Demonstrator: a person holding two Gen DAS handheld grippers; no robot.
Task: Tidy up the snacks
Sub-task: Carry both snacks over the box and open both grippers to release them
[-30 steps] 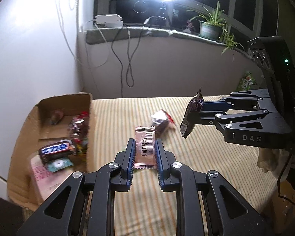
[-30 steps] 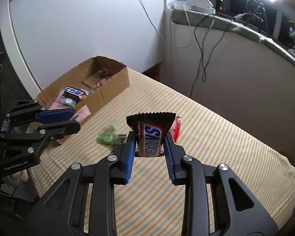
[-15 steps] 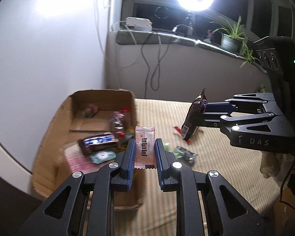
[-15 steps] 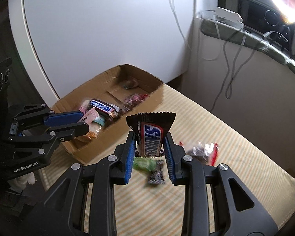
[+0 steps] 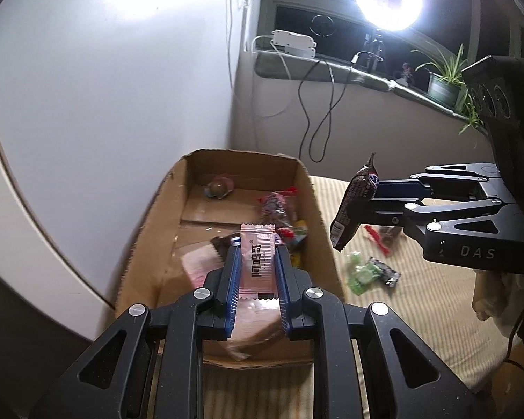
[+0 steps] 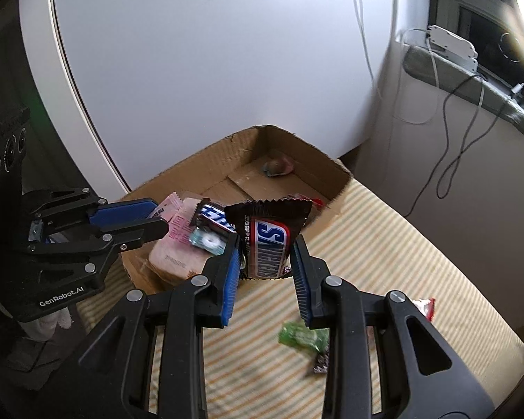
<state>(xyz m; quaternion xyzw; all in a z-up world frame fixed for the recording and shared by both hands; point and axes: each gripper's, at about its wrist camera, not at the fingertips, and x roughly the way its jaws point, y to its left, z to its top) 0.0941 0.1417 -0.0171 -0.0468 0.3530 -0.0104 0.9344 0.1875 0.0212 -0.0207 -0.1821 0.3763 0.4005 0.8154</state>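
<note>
Step in hand: both hands are carrying a snack each toward the cardboard box (image 5: 318, 209), so this looks like the delivery leg of the sorting, with neither snack let go yet.

Left gripper (image 5: 256, 244): its jaws are clamping hard on a pink wafer packet (image 5: 256, 258), which is standing upright between the blue pads, and it is hanging over the near half of the box.

Right gripper (image 6: 266, 244): its jaws are pinching a Snickers bar (image 6: 269, 241) by its lower half, only narrowly apart, and it is poised at the box's near right corner, the bar just short of the wall.

Box contents: a blue-wrapped bar (image 6: 215, 218), a pale pink packet (image 6: 178, 223) and a round candy (image 6: 276, 167) at twelve o'clock against the far wall are already lying inside.

Still loose: a green candy (image 6: 298, 337) and a red-edged wrapper (image 6: 424, 305) are lying on the striped cloth (image 6: 384, 244), at about five o'clock from the Snickers bar in the right wrist view.

Next move, as I judge it: the left jaws need only spread for the wafer to drop in; the right one should first be travelling toward eleven o'clock, clear over the wall, keeping apart from the left gripper beside it.
</note>
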